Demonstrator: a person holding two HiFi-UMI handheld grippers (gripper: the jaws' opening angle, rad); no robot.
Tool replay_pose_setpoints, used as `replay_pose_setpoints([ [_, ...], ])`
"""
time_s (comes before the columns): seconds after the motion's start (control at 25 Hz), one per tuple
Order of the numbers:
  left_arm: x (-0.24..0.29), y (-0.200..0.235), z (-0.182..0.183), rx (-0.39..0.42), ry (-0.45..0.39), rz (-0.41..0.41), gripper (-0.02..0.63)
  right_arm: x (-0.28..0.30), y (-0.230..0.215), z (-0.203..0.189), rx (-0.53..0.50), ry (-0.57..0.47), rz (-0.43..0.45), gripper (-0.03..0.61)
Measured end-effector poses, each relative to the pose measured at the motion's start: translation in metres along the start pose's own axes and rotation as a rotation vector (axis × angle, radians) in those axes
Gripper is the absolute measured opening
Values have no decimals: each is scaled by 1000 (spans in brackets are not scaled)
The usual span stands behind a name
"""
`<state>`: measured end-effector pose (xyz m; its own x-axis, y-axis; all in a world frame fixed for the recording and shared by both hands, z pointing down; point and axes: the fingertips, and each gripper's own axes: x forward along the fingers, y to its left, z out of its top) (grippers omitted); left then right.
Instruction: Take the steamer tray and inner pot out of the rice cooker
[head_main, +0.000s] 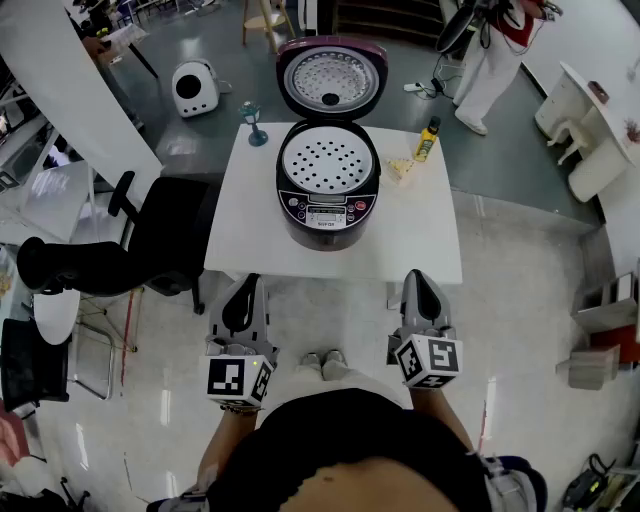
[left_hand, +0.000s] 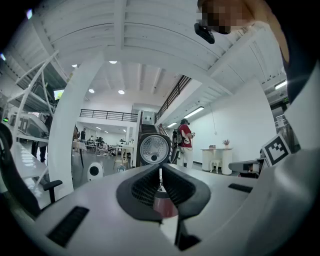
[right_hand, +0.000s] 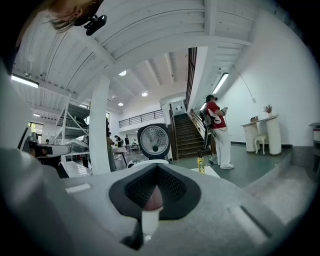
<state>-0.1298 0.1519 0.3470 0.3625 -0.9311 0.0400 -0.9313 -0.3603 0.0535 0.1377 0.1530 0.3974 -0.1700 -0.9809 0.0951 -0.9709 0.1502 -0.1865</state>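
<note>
Rice cooker (head_main: 328, 215) at middle of white table (head_main: 250, 240), lid (head_main: 331, 78) raised toward far edge. Perforated steamer tray (head_main: 328, 160) seated in cooker mouth; inner pot out of sight. Yellow bottle (head_main: 427, 140) near far right corner, small goblet (head_main: 252, 122) at far left corner. Left gripper (head_main: 249, 282) and right gripper (head_main: 415, 278) level, just off near edge, apart from cooker. Jaws of both clenched, nothing between.
</note>
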Motion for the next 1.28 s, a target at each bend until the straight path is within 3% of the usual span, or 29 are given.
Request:
replay_pose_setpoints([
  [0.8, -6, 4, -3, -11, -1, 4, 14, -11, 1, 3, 5, -6, -24, 5],
  [1.24, 1, 3, -2, -12, -23, 11, 15, -3, -6, 6, 10, -40, 15, 6],
  [1.28, 2, 3, -1, -12, -29, 13, 15, -2, -5, 7, 6, -44, 27, 31],
])
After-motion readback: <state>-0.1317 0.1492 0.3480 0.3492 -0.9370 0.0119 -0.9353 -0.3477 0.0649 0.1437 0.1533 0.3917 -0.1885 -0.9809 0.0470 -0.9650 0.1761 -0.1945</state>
